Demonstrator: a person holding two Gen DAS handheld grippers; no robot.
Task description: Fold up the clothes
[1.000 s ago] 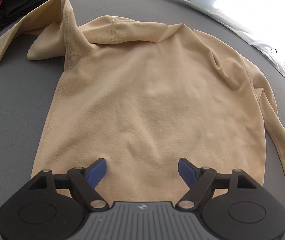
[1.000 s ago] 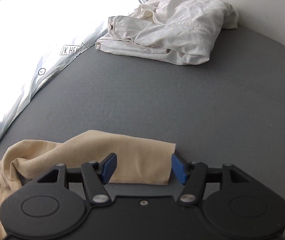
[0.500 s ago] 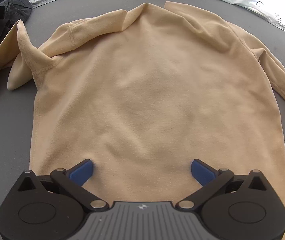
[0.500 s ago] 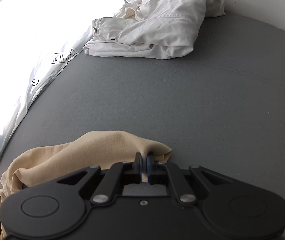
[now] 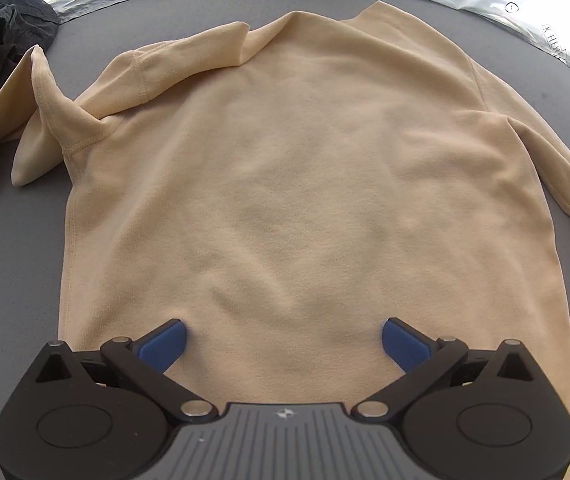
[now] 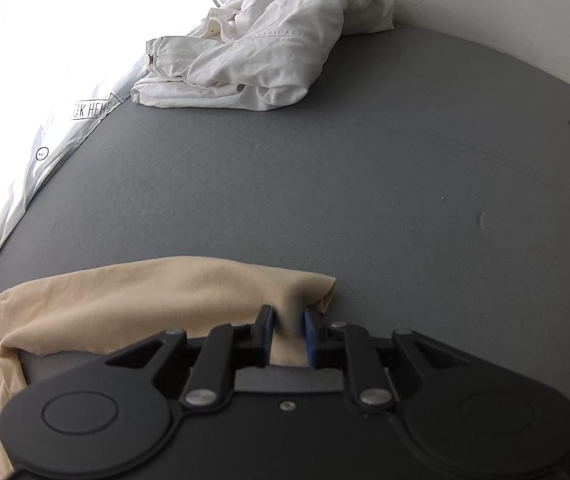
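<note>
sweater [image 5: 317, 184]: tan fleece pullover, spread flat on grey tabletop [image 6: 365, 184], hem end nearest the left cam, collar far; one sleeve bunched w/ a raised ridge at left, other sleeve runs down the right edge.
handling (judged): soft, light, limp, no stiffness; will drape and drag if lifted by one pt. Napped fleece looks grippy, not slippery; not fragile.
where to hold (judged): hems, cuffs, shoulder seams; thicker edges, pinch won't slip.
left hand-held gripper [image 5: 283, 340]: fingers spread wide, holding nothing; hovers over hem area, cloth directly below and ahead.
right hand-held gripper [image 6: 288, 334]: clamped on a pinch of tan cloth near a sleeve end; rest trails off to its left.
other: white clothes [image 6: 253, 60] heaped far side; dark clothes [image 5: 1, 36] at far left.
</note>
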